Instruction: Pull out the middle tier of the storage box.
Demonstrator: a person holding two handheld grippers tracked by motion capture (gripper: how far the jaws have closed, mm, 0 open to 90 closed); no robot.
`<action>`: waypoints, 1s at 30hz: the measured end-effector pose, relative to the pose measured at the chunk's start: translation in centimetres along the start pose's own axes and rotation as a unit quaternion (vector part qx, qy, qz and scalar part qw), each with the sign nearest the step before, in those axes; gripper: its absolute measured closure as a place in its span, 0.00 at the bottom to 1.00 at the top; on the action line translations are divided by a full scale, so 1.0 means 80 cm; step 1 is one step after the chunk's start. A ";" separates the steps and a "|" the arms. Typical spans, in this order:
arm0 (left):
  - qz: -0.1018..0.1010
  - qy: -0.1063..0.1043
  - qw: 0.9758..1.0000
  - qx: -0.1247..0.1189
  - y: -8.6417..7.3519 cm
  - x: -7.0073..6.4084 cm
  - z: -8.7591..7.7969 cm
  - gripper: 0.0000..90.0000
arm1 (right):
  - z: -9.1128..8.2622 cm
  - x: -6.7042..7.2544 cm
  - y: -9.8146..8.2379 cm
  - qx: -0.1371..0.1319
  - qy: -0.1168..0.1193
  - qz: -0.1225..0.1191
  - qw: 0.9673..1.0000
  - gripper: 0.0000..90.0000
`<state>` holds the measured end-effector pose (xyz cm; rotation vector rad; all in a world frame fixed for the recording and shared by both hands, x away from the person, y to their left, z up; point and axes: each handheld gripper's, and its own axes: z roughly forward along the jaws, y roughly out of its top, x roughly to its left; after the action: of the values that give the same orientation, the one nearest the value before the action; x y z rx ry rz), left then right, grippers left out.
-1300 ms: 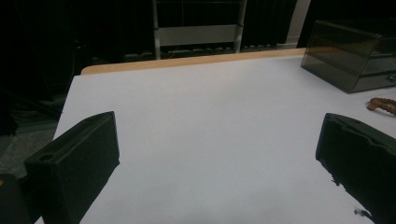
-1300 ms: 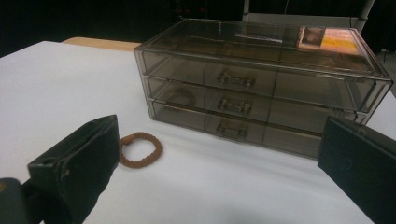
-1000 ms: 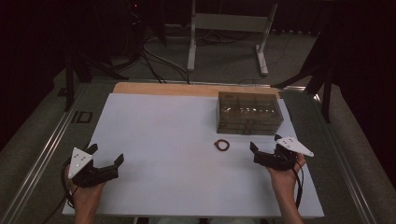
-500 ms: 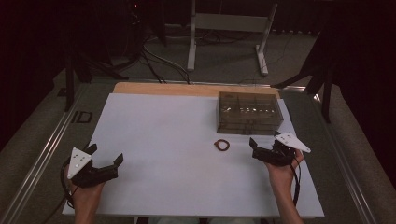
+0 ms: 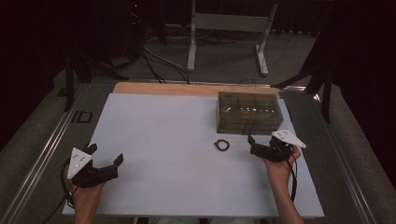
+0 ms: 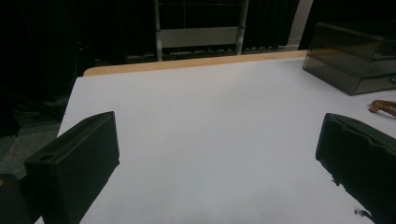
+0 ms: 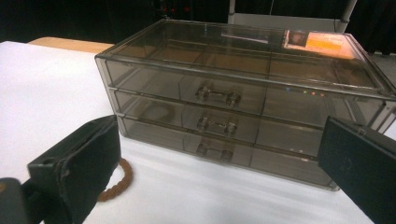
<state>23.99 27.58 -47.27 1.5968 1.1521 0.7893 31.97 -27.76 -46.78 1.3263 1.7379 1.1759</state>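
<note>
A smoky clear box with three drawers (image 5: 250, 113) stands at the far right of the white sheet (image 5: 177, 140), all drawers closed. A brown hair tie (image 5: 222, 145) lies just in front of its left corner. My right gripper (image 5: 252, 145) is open and empty, to the right of the tie and a short way in front of the box. Its own view faces the drawer handles (image 7: 217, 95), with the hair tie (image 7: 116, 184) beside the left jaw. At the near left my left gripper (image 5: 106, 153) hovers open and empty, far from the box (image 6: 355, 56) and the tie (image 6: 385, 107).
A wooden strip (image 5: 163, 88) borders the sheet's far edge. Metal rails (image 5: 42, 154) run along the table's left side. Beyond the table stand a metal frame (image 5: 229, 23) and loose cables (image 5: 159, 60) on the floor. Bare white sheet lies between the grippers.
My right gripper has crept left and slightly forward, closer to the hair tie and the box. The left gripper has barely moved.
</note>
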 end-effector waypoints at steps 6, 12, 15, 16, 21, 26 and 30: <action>-0.001 0.001 1.000 -0.001 0.000 0.001 0.000 0.01 | 0.008 -0.001 0.004 -0.001 -0.003 0.002 1.000 0.00; -0.002 0.002 1.000 -0.002 0.000 0.001 -0.001 0.01 | 0.017 -0.002 0.007 -0.003 -0.007 0.005 1.000 0.00; -0.002 0.003 1.000 -0.001 0.000 0.002 -0.001 0.01 | 0.022 -0.003 0.007 -0.002 -0.008 0.007 1.000 0.00; -0.003 0.003 1.000 -0.002 0.000 0.002 -0.001 0.01 | 0.024 -0.003 0.007 -0.003 -0.009 0.008 1.000 0.00; -0.004 0.003 1.000 -0.003 -0.001 0.002 -0.001 0.01 | 0.031 -0.005 0.006 -0.002 -0.013 0.011 1.000 0.00; -0.002 0.003 1.000 -0.002 -0.001 0.002 0.000 0.01 | 0.038 -0.006 0.003 0.001 -0.017 0.016 1.000 0.00; -0.004 0.004 1.000 -0.002 -0.001 0.002 0.000 0.01 | 0.044 -0.005 0.001 0.002 -0.018 0.018 1.000 0.00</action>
<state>24.00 27.77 -47.31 1.5871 1.1603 0.7928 35.24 -27.19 -48.11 1.3779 1.6988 1.1609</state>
